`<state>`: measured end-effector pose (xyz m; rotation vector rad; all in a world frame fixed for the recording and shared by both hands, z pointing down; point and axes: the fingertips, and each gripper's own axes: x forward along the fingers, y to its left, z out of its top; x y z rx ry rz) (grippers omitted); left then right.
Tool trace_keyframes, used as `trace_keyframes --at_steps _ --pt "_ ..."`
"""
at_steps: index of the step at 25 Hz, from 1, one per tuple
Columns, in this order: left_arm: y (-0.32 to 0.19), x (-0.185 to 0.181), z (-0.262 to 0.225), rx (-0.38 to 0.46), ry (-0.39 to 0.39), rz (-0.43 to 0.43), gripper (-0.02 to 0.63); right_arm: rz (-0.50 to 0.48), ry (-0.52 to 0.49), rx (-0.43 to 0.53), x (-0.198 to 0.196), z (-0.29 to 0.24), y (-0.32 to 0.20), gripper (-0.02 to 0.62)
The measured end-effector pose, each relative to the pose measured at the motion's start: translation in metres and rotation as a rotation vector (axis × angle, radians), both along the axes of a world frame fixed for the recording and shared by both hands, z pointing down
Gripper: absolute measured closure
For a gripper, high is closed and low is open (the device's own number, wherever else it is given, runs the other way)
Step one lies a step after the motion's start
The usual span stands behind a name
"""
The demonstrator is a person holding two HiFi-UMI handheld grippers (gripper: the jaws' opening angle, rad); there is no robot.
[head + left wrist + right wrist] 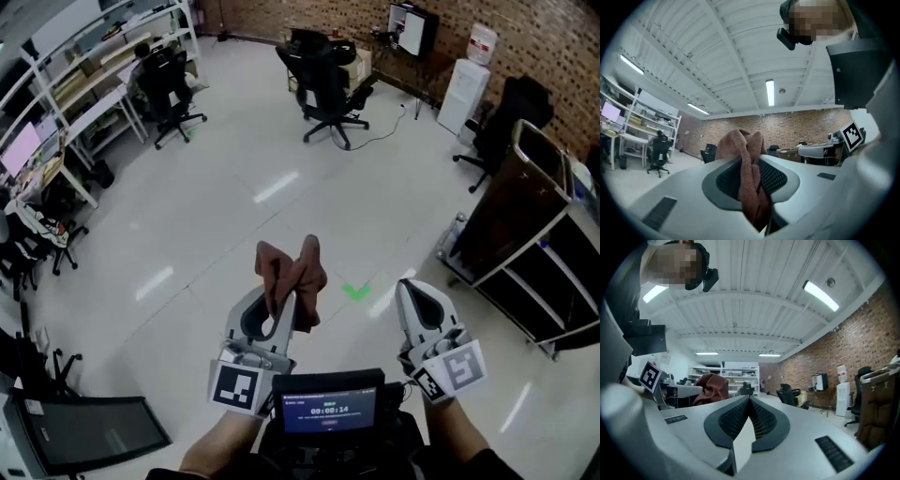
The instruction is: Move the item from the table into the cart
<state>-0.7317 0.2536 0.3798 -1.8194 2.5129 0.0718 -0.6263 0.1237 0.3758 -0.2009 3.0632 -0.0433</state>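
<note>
Left gripper: jaws clamped on the cloth, pads pressing it from both sides. The brown cloth is pinched along its length. Two bunched ends stand up past the jaw tips, and the rest runs down between the jaws (left gripper view). The cloth rests on no surface and is held in the air over the floor.

Right gripper: jaws closed together, nothing gripped. It sits beside the left one, clear of the cloth, which shows off to the left in its own view.

Cart: on the floor at right, well apart from both grippers. The cloth is not in it.
</note>
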Motion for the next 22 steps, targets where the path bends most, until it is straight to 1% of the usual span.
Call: trace_keyframes --at_steps 2,5,7,9,12,14,17,20,22 --pt "-0.038 0.005 0.001 0.000 0.000 0.088 0.511 0.092 -0.014 0.000 0.018 -0.007 -0.026 0.621" --pt "-0.101 0.020 -0.002 0.011 0.031 0.199 0.511 0.267 0.022 -0.020 0.061 0.005 -0.080 0.621" --pt "-0.145 0.042 -0.003 0.026 0.054 0.281 0.511 0.371 0.045 0.008 0.097 0.008 -0.117 0.621" --pt "-0.197 0.074 0.000 0.030 0.061 0.361 0.511 0.476 0.043 0.017 0.141 0.010 -0.159 0.621" --pt "-0.295 0.139 -0.002 0.029 0.045 0.474 0.511 0.597 0.019 0.018 0.221 0.007 -0.229 0.621" --pt "-0.365 0.193 -0.010 0.028 0.053 0.541 0.511 0.663 0.022 0.028 0.281 -0.001 -0.283 0.621" --pt "-0.467 0.275 -0.020 0.029 0.074 0.631 0.511 0.753 0.012 0.011 0.367 -0.004 -0.365 0.621" --pt "-0.556 0.341 -0.034 0.050 0.085 0.709 0.511 0.818 0.028 0.017 0.432 -0.006 -0.440 0.621" --pt "-0.608 0.376 -0.039 0.035 0.086 0.761 0.511 0.865 0.027 0.023 0.465 -0.013 -0.486 0.621"
